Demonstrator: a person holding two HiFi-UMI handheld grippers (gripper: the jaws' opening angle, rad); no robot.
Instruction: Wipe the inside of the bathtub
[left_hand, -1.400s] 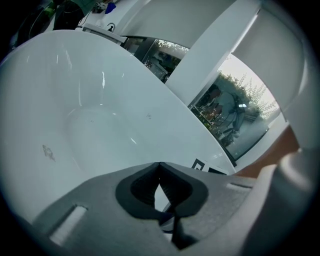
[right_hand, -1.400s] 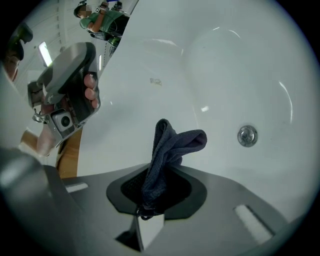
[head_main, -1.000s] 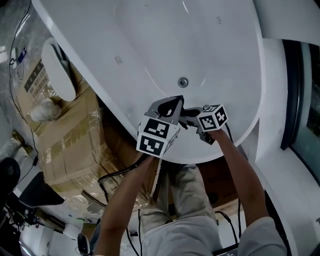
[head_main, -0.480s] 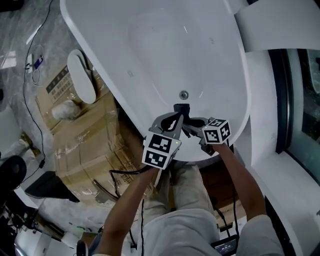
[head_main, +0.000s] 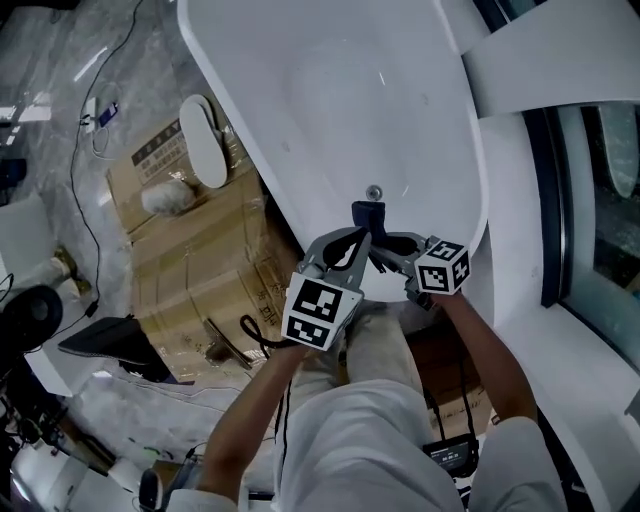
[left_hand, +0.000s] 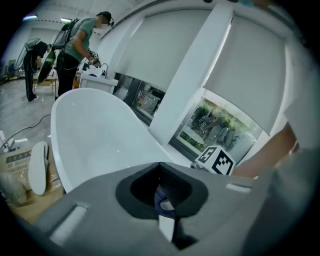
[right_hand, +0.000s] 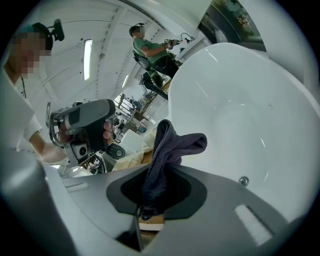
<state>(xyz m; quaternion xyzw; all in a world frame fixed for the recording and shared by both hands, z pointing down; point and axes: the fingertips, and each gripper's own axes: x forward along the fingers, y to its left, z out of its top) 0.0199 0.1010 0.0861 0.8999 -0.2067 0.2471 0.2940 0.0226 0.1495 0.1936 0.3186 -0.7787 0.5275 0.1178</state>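
The bathtub (head_main: 330, 90) is a white, glossy oval. Its long axis runs from the rounded near end, under both grippers, away and leftward in the head view. Beyond the drain (head_main: 374, 191) the basin lies bare and open. Cardboard boxes (head_main: 190, 260) crowd the tub's left rim, and a white sill (head_main: 512, 180) runs along its right rim.

The right gripper (right_hand: 145, 205), over the tub's near rim, pinches a dark grey-blue cloth (right_hand: 167, 150). The cloth stands up out of the jaws, with its limp top folded toward the basin, short of the drain. The left gripper (left_hand: 162, 210), beside it over the same rim, has its jaws pressed together.
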